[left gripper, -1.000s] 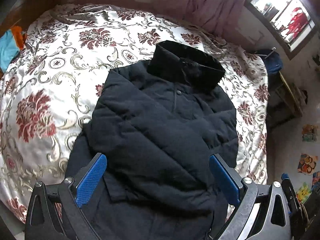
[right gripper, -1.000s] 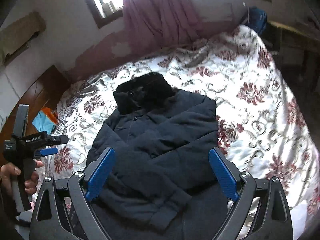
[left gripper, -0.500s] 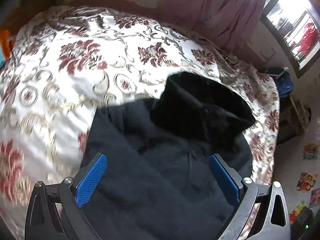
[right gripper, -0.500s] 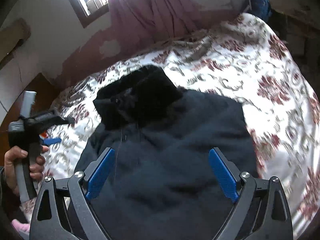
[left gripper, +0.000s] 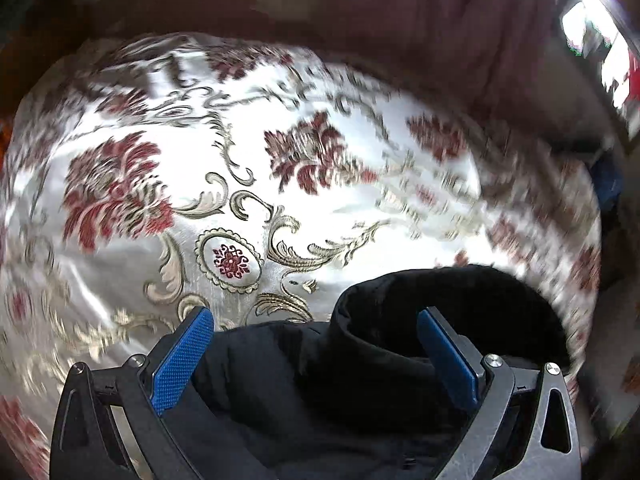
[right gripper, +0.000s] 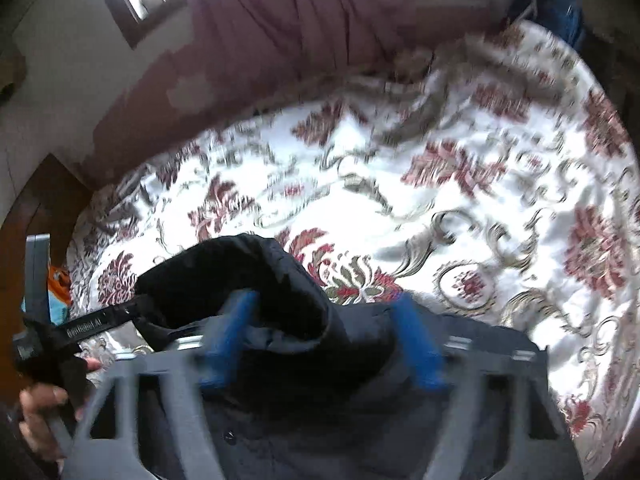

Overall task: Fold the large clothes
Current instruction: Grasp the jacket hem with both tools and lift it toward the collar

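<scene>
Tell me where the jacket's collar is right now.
The black collar stands up at the jacket's far end on the floral bedspread, low and right of centre in the left wrist view, between both open grippers.

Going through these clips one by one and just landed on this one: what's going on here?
A person with a handheld gripper in each hand is working on a dark padded jacket spread on a floral bedspread. Both grippers are at its collar end. The left gripper is open, its fingers on either side of the shoulder and collar. The right gripper is motion-blurred with its blue fingers apart near the collar. Nothing looks gripped yet.
</scene>
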A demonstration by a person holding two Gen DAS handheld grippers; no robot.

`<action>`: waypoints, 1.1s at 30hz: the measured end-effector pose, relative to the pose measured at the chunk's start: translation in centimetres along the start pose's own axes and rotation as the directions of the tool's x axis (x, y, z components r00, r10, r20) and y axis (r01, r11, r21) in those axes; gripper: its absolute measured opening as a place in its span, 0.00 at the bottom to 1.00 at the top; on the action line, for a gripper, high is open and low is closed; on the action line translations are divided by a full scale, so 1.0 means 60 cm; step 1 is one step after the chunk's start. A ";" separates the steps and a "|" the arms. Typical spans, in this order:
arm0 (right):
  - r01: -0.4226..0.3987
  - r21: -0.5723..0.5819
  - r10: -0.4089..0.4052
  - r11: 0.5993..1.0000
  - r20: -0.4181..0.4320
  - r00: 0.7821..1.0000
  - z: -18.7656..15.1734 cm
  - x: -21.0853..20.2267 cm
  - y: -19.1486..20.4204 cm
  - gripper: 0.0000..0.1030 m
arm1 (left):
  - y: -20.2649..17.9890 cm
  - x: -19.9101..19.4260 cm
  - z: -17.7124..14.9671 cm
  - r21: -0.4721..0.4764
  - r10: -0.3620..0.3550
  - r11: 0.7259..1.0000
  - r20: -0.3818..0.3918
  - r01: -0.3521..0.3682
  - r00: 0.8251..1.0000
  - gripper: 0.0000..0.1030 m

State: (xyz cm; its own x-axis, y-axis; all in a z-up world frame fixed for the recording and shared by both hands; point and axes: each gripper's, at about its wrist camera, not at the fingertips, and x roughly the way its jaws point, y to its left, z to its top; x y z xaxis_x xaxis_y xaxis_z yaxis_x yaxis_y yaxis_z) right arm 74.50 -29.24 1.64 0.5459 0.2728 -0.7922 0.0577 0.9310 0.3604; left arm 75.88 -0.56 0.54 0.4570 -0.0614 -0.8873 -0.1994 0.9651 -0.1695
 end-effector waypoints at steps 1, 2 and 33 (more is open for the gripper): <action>-0.005 0.007 0.005 1.000 -0.005 1.000 0.000 0.005 -0.002 0.27 | -0.006 0.015 0.001 0.029 0.008 1.000 -0.026 -0.007 1.000 0.97; -0.006 0.010 0.006 1.000 0.003 1.000 -0.004 0.003 -0.003 0.18 | -0.008 0.020 -0.001 0.040 0.009 0.999 -0.036 -0.007 0.999 0.91; 0.121 -0.075 -0.122 0.990 -0.002 0.993 -0.254 -0.042 -0.062 0.02 | 0.061 0.035 -0.245 0.047 -0.175 0.982 -0.114 0.181 0.978 0.06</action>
State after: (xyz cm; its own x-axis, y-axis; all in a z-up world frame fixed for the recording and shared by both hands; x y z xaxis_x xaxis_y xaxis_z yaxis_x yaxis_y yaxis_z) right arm 60.19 -29.71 -5.23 0.5334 0.1580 -0.8310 0.0605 0.9728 0.2238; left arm 63.35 -0.93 -8.24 0.3832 -0.2580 -0.8869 -0.0725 0.9488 -0.3073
